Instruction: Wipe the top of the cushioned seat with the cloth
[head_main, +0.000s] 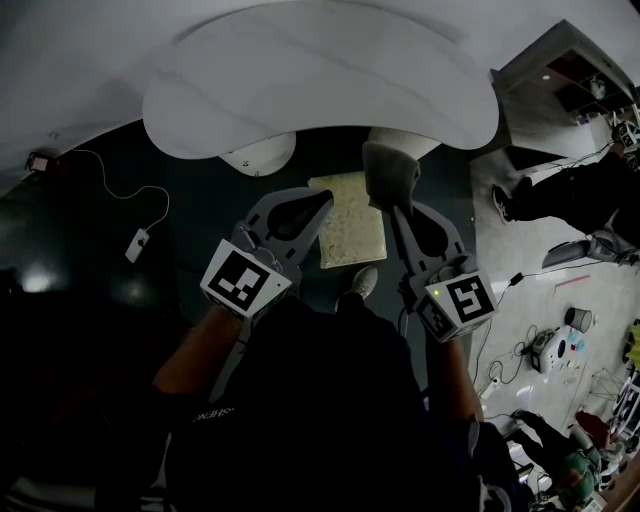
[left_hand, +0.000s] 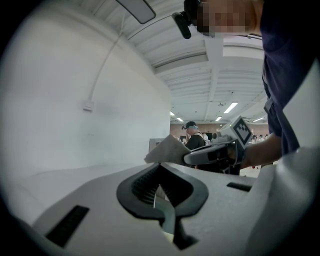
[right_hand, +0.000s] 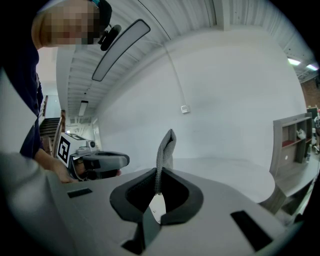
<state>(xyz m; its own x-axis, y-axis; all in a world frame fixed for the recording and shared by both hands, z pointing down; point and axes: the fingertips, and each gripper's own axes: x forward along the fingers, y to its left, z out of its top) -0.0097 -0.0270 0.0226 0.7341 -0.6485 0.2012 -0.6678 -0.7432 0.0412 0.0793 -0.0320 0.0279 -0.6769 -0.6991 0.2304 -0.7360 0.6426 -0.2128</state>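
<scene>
plainly the cloth (right_hand: 165, 150) is in hand: a grey folded piece pinched between the jaws of the right gripper (right_hand: 157, 196), standing up past the jaw tips with its free end loose above them. the jaws are clamped on its lower edge, so the hold looks firm enough for a wipe

the cushioned seat (head_main: 347, 225) lies below and a little to the left of that gripper's tips, a pale square pad seen from above. the cloth hangs over its far right corner but sits well above it, not touching, as far as the head view lets me judge

the left gripper (left_hand: 159, 192) hovers just to the seat's other side, level with the right one. its jaws are together with nothing between them, so it has no part in the job at the moment

beyond both grippers' tips runs the curved edge of a white table (head_main: 320, 90), and out to the left gripper's left a small white plug with its cable (head_main: 137, 243) lies on the dark floor

my reading is that the step in hand is the approach: cloth gripped, wiping not yet begun. the next move calls for lowering the right gripper until the cloth's free end lies flat on the pad, then drawing it across the top in strokes, keeping the hard jaw tips off the cushion
</scene>
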